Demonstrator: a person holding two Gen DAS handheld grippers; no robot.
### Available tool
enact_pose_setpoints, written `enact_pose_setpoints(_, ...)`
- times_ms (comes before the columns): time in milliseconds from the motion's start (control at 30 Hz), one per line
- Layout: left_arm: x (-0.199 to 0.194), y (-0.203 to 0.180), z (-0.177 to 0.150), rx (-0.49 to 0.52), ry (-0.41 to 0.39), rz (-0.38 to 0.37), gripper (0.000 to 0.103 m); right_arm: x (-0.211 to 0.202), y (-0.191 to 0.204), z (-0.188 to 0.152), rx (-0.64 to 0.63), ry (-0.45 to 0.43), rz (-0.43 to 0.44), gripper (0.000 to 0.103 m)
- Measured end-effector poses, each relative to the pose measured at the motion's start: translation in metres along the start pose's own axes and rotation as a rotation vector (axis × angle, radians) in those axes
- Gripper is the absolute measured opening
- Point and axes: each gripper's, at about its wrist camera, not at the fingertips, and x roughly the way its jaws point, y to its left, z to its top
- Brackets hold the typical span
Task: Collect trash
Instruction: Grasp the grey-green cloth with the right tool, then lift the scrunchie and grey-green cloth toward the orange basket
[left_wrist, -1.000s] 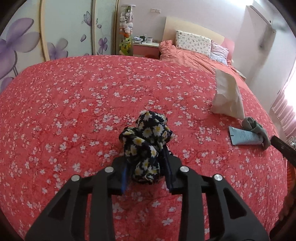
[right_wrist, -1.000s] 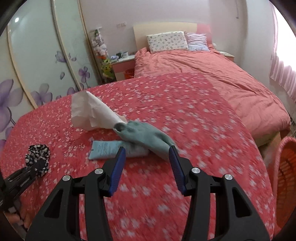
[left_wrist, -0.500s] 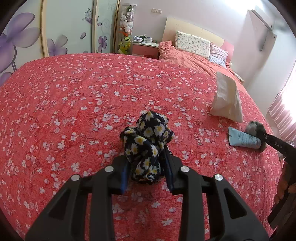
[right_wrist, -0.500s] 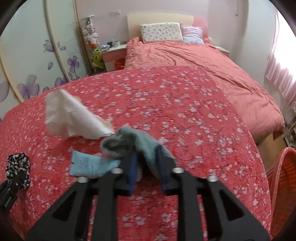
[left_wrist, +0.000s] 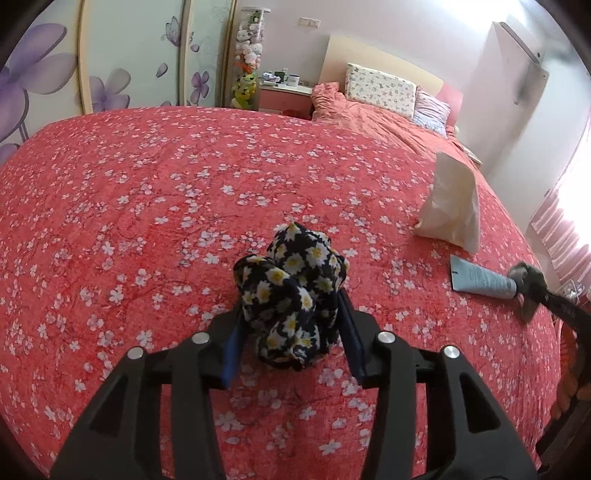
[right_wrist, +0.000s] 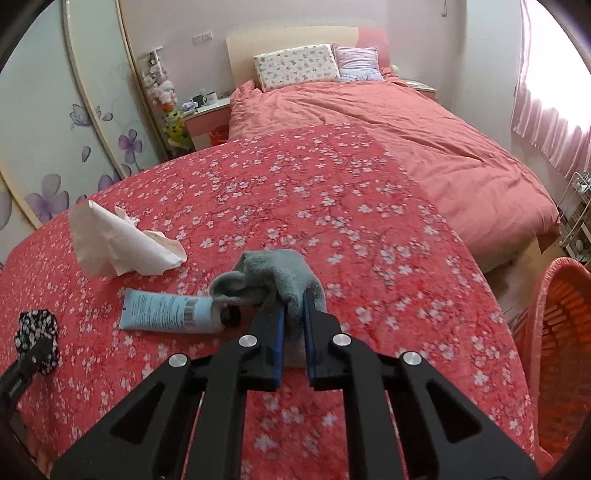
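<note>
My left gripper (left_wrist: 291, 336) is shut on a dark daisy-print cloth bundle (left_wrist: 291, 291) just above the red flowered bedspread (left_wrist: 147, 192). My right gripper (right_wrist: 293, 325) is shut on a grey-green sock (right_wrist: 277, 273). A light blue tube (right_wrist: 170, 312) lies on the bedspread right beside the sock, to its left. A crumpled white paper (right_wrist: 118, 243) lies behind the tube. In the left wrist view the tube (left_wrist: 480, 282) and the paper (left_wrist: 452, 206) are at the right. The cloth bundle also shows at far left in the right wrist view (right_wrist: 37, 330).
An orange laundry basket (right_wrist: 557, 332) stands on the floor at the right of the bed. Pillows (right_wrist: 295, 66) and a pink duvet (right_wrist: 406, 133) lie at the far end. A nightstand (left_wrist: 284, 92) and a wardrobe with flower doors (left_wrist: 110, 62) are at the back left.
My right gripper went from open in front of the sock to shut on it, and the sock has bunched up. My left gripper keeps its hold on the cloth bundle, with little movement.
</note>
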Motion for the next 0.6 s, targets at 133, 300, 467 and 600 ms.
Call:
enact_pose_setpoints(133,0.002,0.004,0.003,-0.023,0.0,-0.008,0.019,-0.011,-0.008,-0.009,0.004,-0.005,0.005,0.009)
enact_pose_setpoints(300,-0.011,0.001,0.002,-0.01,-0.039,-0.005,0.015,-0.035,-0.018,-0.02,0.0,-0.047,0.034,0.009)
enact_pose_setpoints(467,-0.036,-0.018,0.002,0.035,-0.087,-0.018,0.015,-0.061,-0.026,-0.025,-0.011,-0.105,0.037,0.009)
enact_pose_setpoints(600,-0.06,-0.041,0.0,0.078,-0.118,-0.045,0.015,-0.087,-0.035,-0.03,-0.002,-0.17,0.054,0.009)
